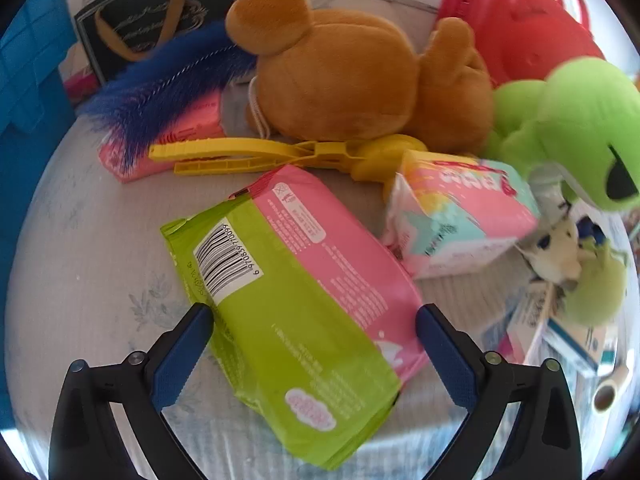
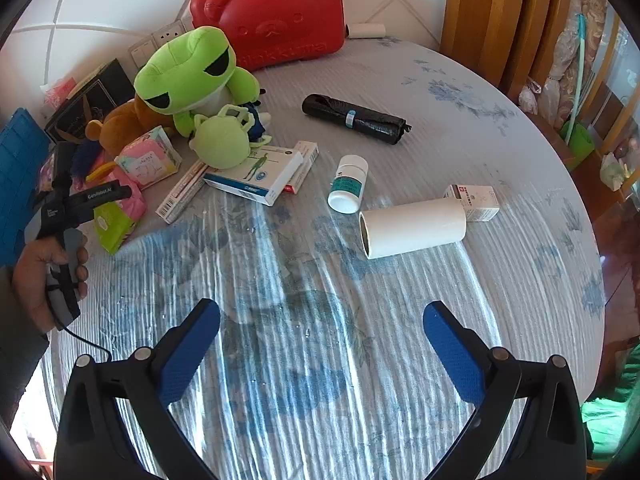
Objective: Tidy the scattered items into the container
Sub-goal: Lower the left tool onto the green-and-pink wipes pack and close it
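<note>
A green and pink wipes packet (image 1: 304, 304) lies flat on the cloth-covered table, also seen as the wipes packet (image 2: 116, 220) at the left of the right wrist view. My left gripper (image 1: 314, 316) is open, one finger on each side of the packet, close to its edges. A hand (image 2: 44, 272) holds that gripper's handle. The blue crate (image 1: 28, 80) stands at the far left. My right gripper (image 2: 320, 312) is open above bare tablecloth with nothing between its fingers.
Behind the packet lie a brown plush bear (image 1: 352, 76), a green frog plush (image 1: 568, 128), yellow tongs (image 1: 256, 156), a blue feather (image 1: 160, 92) and a pink box (image 1: 460, 216). A red case (image 2: 272, 12), black bag roll (image 2: 356, 120), white bottle (image 2: 348, 184), white roll (image 2: 412, 228) and medicine boxes (image 2: 256, 176) sit further right.
</note>
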Action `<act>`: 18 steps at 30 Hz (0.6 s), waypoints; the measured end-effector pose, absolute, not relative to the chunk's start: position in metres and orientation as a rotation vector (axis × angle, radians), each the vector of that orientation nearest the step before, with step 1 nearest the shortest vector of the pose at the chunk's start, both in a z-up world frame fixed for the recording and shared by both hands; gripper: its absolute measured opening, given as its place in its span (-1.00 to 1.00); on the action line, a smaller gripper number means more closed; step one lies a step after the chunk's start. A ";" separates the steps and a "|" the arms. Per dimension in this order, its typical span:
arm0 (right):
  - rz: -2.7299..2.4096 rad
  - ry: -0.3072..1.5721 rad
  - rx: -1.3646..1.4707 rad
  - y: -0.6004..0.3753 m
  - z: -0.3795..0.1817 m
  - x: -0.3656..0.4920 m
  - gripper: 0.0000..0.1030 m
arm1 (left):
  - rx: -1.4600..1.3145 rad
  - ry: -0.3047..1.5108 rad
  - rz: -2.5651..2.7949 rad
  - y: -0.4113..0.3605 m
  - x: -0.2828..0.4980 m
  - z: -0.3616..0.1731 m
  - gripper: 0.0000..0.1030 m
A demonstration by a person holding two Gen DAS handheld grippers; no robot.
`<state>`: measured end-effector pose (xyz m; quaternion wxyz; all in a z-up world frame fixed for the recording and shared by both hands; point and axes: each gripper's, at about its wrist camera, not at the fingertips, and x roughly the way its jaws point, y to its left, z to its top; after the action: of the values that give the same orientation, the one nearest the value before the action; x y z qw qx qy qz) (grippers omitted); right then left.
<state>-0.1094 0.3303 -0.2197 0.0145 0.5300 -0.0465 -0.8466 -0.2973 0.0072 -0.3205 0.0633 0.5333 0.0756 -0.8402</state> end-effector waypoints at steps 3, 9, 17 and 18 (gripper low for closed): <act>-2.623 -0.138 1.671 0.337 -0.228 -0.112 1.00 | 1.626 0.230 -2.469 0.009 -0.306 -0.330 1.00; -2.661 -0.160 1.713 0.353 -0.246 -0.131 1.00 | 1.622 0.218 -2.455 0.013 -0.305 -0.325 0.75; -2.752 -0.558 1.799 0.394 -0.271 -0.163 1.00 | 1.601 0.224 -2.513 0.009 -0.277 -0.302 0.10; -2.762 -0.622 1.807 0.398 -0.274 -0.167 1.00 | 1.605 0.223 -2.515 0.009 -0.274 -0.300 0.05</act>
<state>-0.1672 0.3982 -0.2736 -0.1085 0.5348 -0.1841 -0.8175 -0.2738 0.0088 -0.3000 0.0749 0.5351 0.0744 -0.8382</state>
